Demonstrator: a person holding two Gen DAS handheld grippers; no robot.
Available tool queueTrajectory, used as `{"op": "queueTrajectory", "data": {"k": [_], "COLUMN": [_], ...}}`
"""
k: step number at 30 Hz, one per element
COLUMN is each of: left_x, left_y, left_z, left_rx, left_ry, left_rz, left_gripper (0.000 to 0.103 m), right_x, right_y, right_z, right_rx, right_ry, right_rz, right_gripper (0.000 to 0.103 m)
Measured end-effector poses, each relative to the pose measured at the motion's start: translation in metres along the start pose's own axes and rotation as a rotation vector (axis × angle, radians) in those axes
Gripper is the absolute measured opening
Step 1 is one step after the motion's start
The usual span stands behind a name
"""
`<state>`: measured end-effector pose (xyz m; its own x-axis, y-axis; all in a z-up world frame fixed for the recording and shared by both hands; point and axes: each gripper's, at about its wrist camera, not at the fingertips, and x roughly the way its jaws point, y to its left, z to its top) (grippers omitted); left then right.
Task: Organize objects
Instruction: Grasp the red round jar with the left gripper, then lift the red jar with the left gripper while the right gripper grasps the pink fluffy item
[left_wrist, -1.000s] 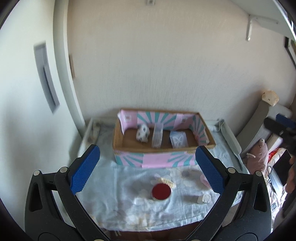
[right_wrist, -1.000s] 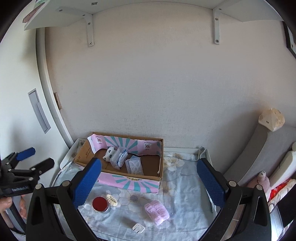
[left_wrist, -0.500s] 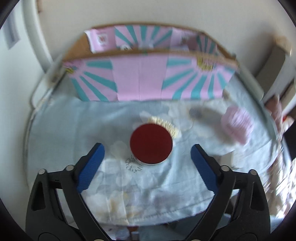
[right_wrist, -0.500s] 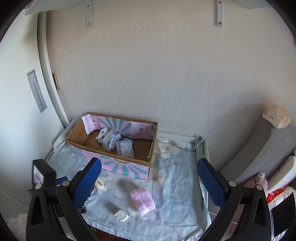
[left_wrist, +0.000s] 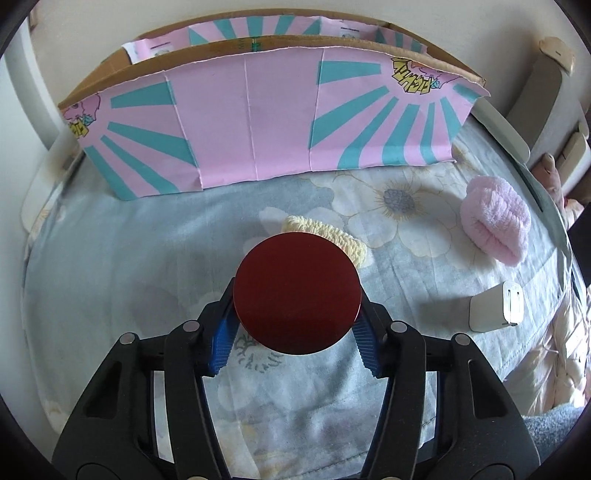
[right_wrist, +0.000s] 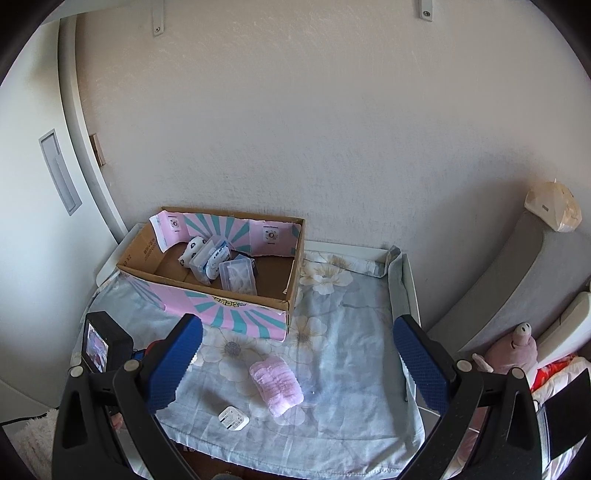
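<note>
My left gripper (left_wrist: 295, 334) is shut on a round red-lidded tin (left_wrist: 296, 291) at the table's front. A yellow knitted piece (left_wrist: 327, 237) lies just behind the tin. The pink and teal cardboard box (left_wrist: 255, 122) stands behind it; in the right wrist view the box (right_wrist: 221, 310) holds several clear packets (right_wrist: 238, 275). A pink fluffy cloth (left_wrist: 495, 223) and a white charger (left_wrist: 496, 312) lie to the right, also seen in the right wrist view (right_wrist: 277, 384) (right_wrist: 233, 419). My right gripper (right_wrist: 295, 360) is open and empty, high above the table.
The table is covered by a pale blue floral cloth (right_wrist: 351, 350). A white wall stands behind the box. A grey cushion (right_wrist: 517, 288) and a pink plush toy (right_wrist: 511, 349) lie right of the table.
My left gripper came down to the table and closed on the red-lidded tin. My right gripper moved forward and down a little and stayed open.
</note>
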<state>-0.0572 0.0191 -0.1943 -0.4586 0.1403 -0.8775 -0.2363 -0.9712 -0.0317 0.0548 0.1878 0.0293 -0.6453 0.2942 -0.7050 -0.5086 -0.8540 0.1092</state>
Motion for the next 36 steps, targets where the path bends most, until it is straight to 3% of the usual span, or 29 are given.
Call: {"op": "queueTrajectory", "data": {"k": [9, 17, 27, 33, 36], "left_x": [-0.022, -0.089, -0.193, -0.216, -0.22], "left_y": [0.006, 0.021, 0.042, 0.058, 0.066], "left_z": [0.003, 0.038, 0.057, 0.058, 0.059], "left_rx": [-0.015, -0.048, -0.105, -0.142, -0.151], "left_ry": [-0.049, -0.153, -0.283, -0.315, -0.319], "left_rz": [-0.029, -0.028, 0.048, 0.045, 0.053], "left_gripper": [0.051, 0.051, 0.051, 0.051, 0.051], "right_x": [0.002, 0.002, -0.002, 0.009, 0.021], "right_y": [0.006, 0.018, 0.025, 0.022, 0.019], "right_z": [0.0, 0.005, 0.008, -0.001, 0.0], "right_rx": [0.048, 0.076, 0.101, 0.13, 0.116], "right_ry": [0.007, -0.015, -0.058, -0.036, 0.016], "right_rz": [0.02, 0.047, 0.063, 0.072, 0.101], "right_gripper": [0.103, 0.103, 0.103, 0.103, 0.103]}}
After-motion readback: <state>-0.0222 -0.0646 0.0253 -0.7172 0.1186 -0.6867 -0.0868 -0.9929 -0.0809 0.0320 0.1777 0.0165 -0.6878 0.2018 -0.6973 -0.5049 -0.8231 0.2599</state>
